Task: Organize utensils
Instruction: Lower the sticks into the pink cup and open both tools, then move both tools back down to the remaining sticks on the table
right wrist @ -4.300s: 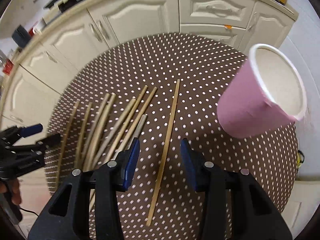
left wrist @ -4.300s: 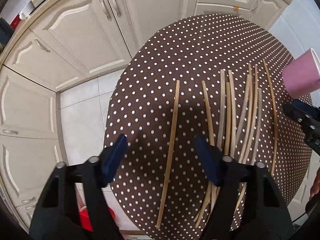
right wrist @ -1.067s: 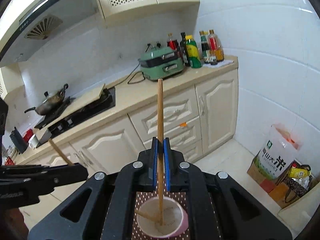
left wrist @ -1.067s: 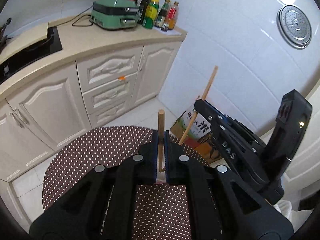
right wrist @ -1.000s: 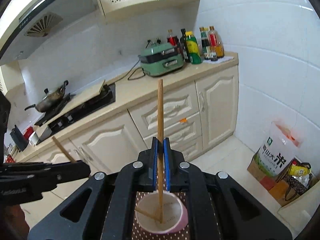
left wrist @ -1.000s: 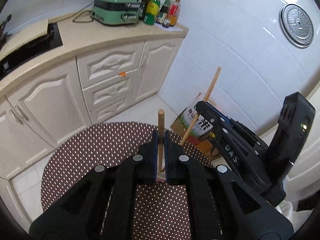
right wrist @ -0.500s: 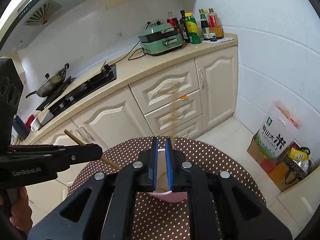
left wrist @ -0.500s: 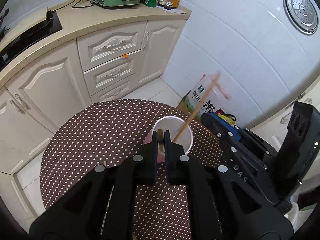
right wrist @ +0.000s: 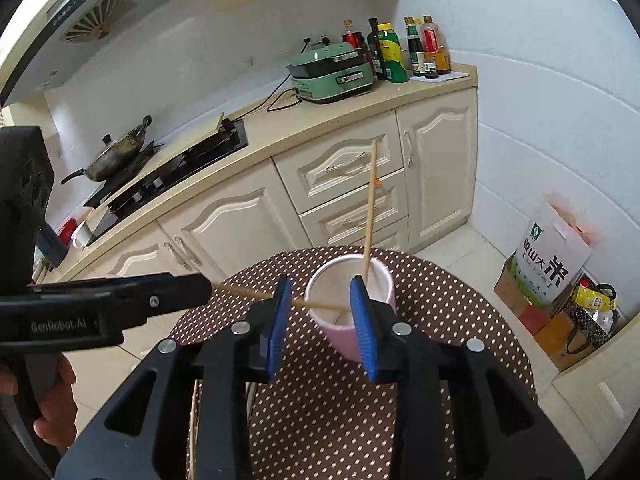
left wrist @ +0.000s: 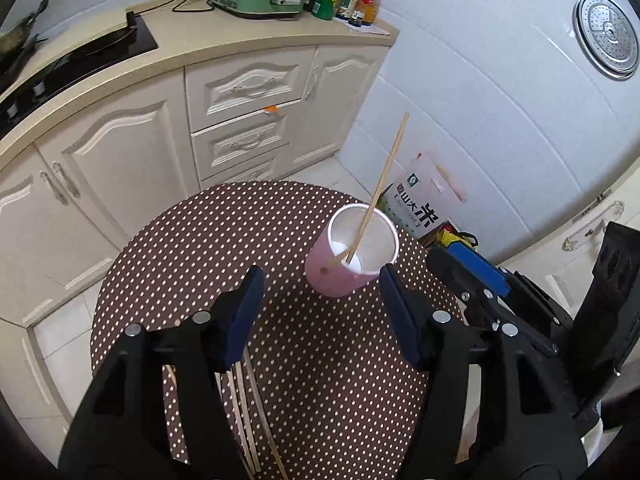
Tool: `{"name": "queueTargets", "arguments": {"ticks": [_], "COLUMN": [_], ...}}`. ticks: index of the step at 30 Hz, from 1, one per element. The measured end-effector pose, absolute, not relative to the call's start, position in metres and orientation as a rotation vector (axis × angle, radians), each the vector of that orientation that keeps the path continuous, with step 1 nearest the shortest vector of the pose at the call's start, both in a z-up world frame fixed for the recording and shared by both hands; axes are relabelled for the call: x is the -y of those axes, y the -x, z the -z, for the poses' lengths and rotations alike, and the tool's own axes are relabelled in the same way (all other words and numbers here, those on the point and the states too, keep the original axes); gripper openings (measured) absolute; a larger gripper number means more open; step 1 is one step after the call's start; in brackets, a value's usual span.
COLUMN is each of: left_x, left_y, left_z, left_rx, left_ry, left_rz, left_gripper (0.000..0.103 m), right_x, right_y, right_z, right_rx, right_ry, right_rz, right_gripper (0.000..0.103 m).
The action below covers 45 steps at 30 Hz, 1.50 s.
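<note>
1. Change: two slender wooden chopsticks, gripped a second earlier, stood released in the pink paper cup (left wrist: 352,256) on the brown polka-dot tablecloth (left wrist: 192,264); one (left wrist: 378,190) leaned upright, one (right wrist: 316,303) lay across the rim.
2. Task: two stored; further loose chopsticks (left wrist: 250,412) remained on the cloth.
3. Left gripper (left wrist: 322,316): jaws just opened wide, empty.
4. Right gripper (right wrist: 322,330): jaws just parted, narrower, empty, straddling the cup.

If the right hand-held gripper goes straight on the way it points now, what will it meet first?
Most likely the pink cup: it stands directly ahead of the open right hand-held gripper, with two chopsticks leaning inside it. Depth is unclear, so a chopstick might touch first.
</note>
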State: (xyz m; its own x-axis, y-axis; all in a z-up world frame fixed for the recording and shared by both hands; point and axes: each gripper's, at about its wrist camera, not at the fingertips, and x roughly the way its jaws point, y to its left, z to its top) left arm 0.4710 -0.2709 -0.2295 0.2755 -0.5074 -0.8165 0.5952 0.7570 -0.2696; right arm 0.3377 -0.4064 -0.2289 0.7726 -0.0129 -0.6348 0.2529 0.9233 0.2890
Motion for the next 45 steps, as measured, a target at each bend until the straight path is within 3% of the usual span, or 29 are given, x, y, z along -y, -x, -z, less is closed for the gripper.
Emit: {"name": "queueTargets", "arguments": {"ticks": [10,24,33,45], "left_x": [0.211,0.117,0.11,0.114], "left_y": [-0.453,-0.464,-0.477,-0.494], "left_z": [0.232,0.328,0.378,0.401], "left_rx": [-1.063,-1.267,-1.358,-1.361], "left_ry": [-0.039,0.004,0.008,-0.015], "left_rz": [0.665,0.415,0.342,0.278], "left_gripper": [0.063,0.063,0.06,0.059], "right_x": [0.368,0.311,0.302,0.298], "right_y": [-0.319,-0.343,-0.371,-0.404], "right_z": [0.231,0.289,0.327,0.37], "right_rx": [-0.716,-0.913,-1.047,-1.204], "right_ry": [-0.354,-0.309,-0.299,-0.286], "right_rz": [0.108,-0.028,-0.076,-0.097], "right_gripper": [0.032,0.032,0.032,0.029]}}
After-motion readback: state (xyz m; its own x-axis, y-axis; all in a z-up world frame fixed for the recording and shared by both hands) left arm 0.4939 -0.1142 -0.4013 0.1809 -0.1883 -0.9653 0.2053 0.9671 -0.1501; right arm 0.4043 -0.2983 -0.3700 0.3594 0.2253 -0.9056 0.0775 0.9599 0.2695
